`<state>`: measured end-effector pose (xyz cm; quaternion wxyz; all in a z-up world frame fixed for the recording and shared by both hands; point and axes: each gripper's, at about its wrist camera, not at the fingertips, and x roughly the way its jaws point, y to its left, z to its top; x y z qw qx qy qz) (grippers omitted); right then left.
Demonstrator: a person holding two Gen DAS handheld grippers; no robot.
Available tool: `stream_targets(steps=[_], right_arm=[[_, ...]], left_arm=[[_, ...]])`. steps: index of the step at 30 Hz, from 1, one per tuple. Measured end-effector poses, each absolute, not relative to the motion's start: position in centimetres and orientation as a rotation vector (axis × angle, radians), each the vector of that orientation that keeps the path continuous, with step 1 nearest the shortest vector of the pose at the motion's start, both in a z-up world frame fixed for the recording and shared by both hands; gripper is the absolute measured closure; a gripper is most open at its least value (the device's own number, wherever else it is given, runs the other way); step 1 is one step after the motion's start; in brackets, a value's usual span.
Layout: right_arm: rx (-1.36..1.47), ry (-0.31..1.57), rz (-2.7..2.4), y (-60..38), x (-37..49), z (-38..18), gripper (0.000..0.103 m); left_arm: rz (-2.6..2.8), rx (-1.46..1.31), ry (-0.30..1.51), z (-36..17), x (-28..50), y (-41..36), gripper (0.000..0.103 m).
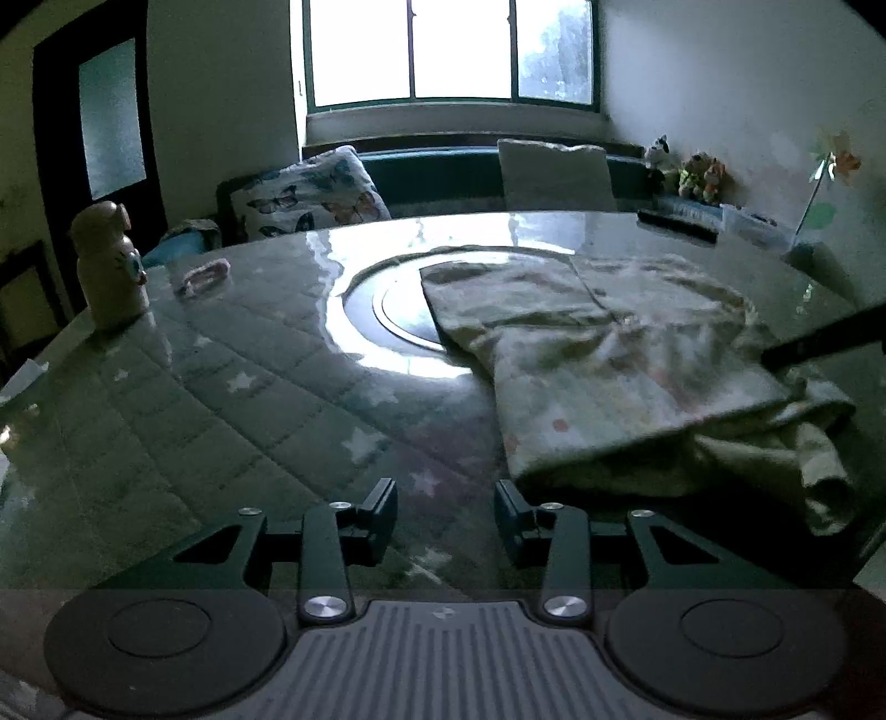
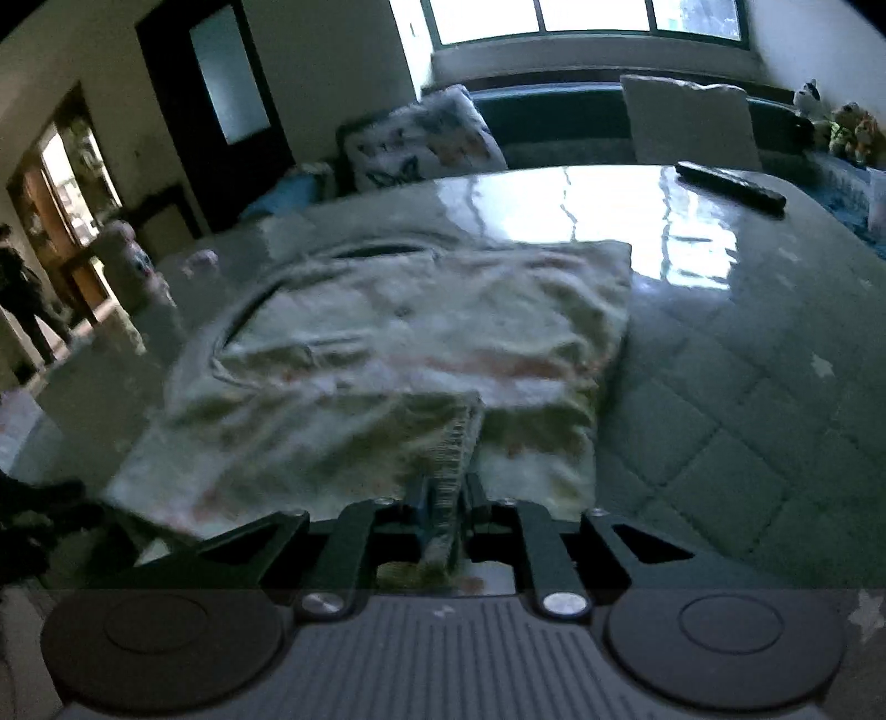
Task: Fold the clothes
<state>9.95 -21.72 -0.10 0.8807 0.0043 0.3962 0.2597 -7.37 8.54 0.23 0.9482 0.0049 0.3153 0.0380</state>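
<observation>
A wide window (image 1: 451, 52) fills the far wall and throws bright glare across the glossy table (image 1: 249, 387). Below it runs a dark bench (image 1: 443, 171) with a butterfly-print cushion (image 1: 310, 194) and a pale cushion (image 1: 556, 174). A dark door (image 1: 97, 127) with a frosted pane stands beyond the table's left edge. The walls are pale.

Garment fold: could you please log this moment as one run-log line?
task: fold clothes | left gripper: open, empty, beside garment | right gripper: shut on garment hem | garment: partly folded on table
</observation>
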Motion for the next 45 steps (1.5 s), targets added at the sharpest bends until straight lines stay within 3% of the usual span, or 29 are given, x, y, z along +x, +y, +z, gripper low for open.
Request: stream_targets(steps=[12, 18, 30, 35, 42, 45], right_arm=[[-0.051, 0.731, 0.605, -19.9, 11.1, 0.9, 0.090], [-0.124, 0.733, 0.629, -18.6, 11.4, -0.6, 0.090], [-0.177, 0.746, 0.677, -20.6, 8.8, -0.2, 0.086], [-0.220, 0.750, 0.703, -21.0, 7.4, -0.1, 0.086], [-0.295, 0.754, 0.724, -21.5, 5.4, 0.1, 0.085], [-0.315, 0.764, 0.724, -21.8, 4.9, 0.2, 0.084]], left_arm=[[0.004, -0.022, 0.568, 3.2, -1.1, 7.1, 0.064], [-0.054, 0.012, 0.628, 1.2, 3.9, 5.4, 0.080], [-0.067, 0.092, 0.673, -0.7, 3.0, 5.4, 0.080], [-0.110, 0.183, 0.659, -0.2, -0.1, 4.4, 0.077], [-0.214, 0.350, 0.620, -0.4, -4.8, 1.8, 0.055], [-0.266, 0.425, 0.597, -0.9, -6.0, 0.1, 0.053]])
